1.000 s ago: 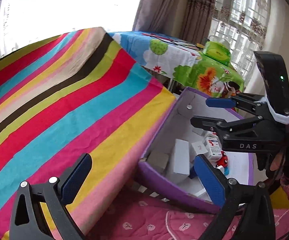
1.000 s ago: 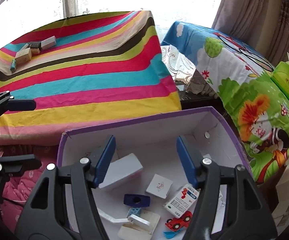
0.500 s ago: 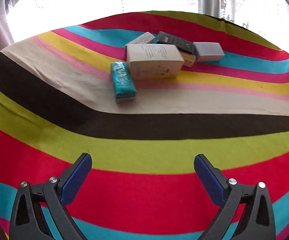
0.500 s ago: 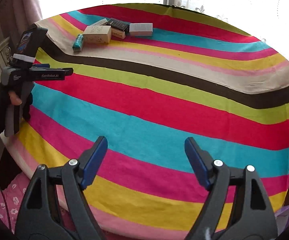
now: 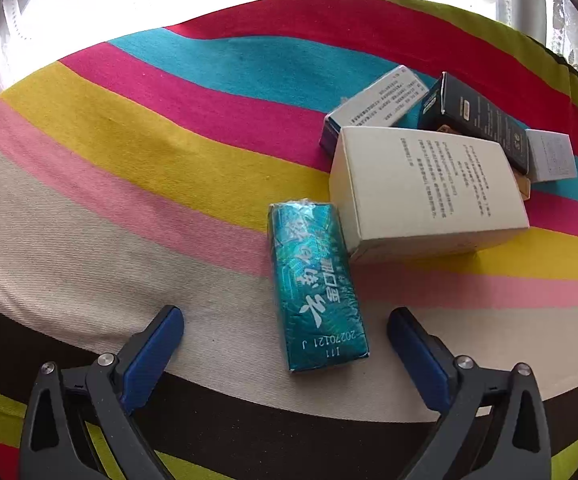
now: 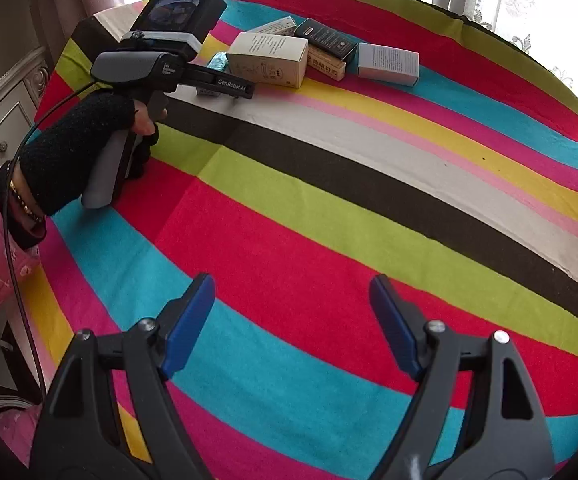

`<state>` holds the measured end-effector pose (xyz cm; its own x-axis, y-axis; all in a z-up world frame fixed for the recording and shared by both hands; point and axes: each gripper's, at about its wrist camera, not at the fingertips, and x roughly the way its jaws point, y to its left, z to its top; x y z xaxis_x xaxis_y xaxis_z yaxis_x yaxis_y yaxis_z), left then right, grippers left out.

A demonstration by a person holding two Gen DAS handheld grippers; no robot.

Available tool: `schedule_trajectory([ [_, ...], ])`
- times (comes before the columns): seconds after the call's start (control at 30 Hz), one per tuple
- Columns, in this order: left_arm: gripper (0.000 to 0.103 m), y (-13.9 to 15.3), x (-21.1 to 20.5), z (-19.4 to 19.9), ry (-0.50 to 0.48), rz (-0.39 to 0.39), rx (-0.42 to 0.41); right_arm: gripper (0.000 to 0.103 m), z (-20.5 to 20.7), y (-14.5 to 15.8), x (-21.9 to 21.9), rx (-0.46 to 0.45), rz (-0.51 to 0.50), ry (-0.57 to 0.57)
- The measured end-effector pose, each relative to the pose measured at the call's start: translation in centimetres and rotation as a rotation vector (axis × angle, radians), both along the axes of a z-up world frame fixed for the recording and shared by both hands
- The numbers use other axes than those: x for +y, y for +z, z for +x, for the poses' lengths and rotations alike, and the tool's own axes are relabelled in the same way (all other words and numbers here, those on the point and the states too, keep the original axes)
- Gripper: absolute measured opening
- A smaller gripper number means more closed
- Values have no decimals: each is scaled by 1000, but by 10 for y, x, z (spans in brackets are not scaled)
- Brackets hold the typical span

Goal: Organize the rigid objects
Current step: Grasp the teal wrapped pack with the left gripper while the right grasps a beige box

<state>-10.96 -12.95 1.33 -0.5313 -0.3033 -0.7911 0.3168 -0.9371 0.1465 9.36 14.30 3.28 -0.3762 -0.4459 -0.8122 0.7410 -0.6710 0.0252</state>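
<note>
Several small boxes lie in a cluster on the striped cloth (image 5: 129, 160). A teal foil pack (image 5: 317, 292) lies lengthwise, its near end between the fingertips of my left gripper (image 5: 285, 312). The jaws are closing, and the pads stand clear of the pack on both sides. Behind it sit a cream box (image 5: 425, 188), a grey-white box (image 5: 373, 108), a dark box (image 5: 477, 120) and a small grey box (image 5: 549, 154). My right gripper (image 6: 292, 282) hangs open over bare cloth, well short of the same cluster: the cream box (image 6: 269, 58) and the dark box (image 6: 325, 42).
A gloved hand (image 6: 77, 148) with a pink sleeve holds the left gripper at the cloth's left side. A tan box (image 6: 327, 66) lies under the dark one. A pale cabinet (image 6: 5, 120) stands left of the table. Bright windows are behind.
Both views swung from the purple box of items to the striped table. The left gripper closed in on the teal pack. The right gripper's jaws widened and it moved toward the cluster.
</note>
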Motion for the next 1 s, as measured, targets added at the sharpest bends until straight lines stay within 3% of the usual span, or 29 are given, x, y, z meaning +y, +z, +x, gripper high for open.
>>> schedule_trajectory([
  [0.03, 39, 3, -3, 11, -12, 33, 33, 82, -11, 2, -7, 6, -19, -2],
  [0.07, 34, 4, -6, 22, -23, 80, 41, 82, -23, 3, -15, 26, -24, 0],
  [0.13, 34, 6, -9, 49, -43, 141, 43, 82, -50, 5, -38, 95, -23, 34],
  [0.2, 34, 8, -6, 83, -74, 168, 61, 82, -77, 3, -65, 128, -13, 144],
  [0.43, 35, 10, 7, 174, -181, 198, 90, 82, -134, -4, -161, 289, 134, 495],
  [0.57, 35, 9, 11, 173, -187, 216, 98, 86, -135, -4, -202, 401, 243, 716],
  [0.73, 38, 6, 18, 172, -187, 219, 98, 86, -132, -10, -223, 539, 337, 886],
  [0.8, 40, 7, 17, 174, -191, 236, 103, 86, -131, -6, -225, 554, 343, 910],
  [0.93, 58, 7, 20, 169, -227, 255, 99, 90, -122, 2, -229, 560, 275, 1001],
  [1.0, 59, 7, 24, 170, -223, 232, 89, 90, -123, -6, -240, 524, 285, 1017],
])
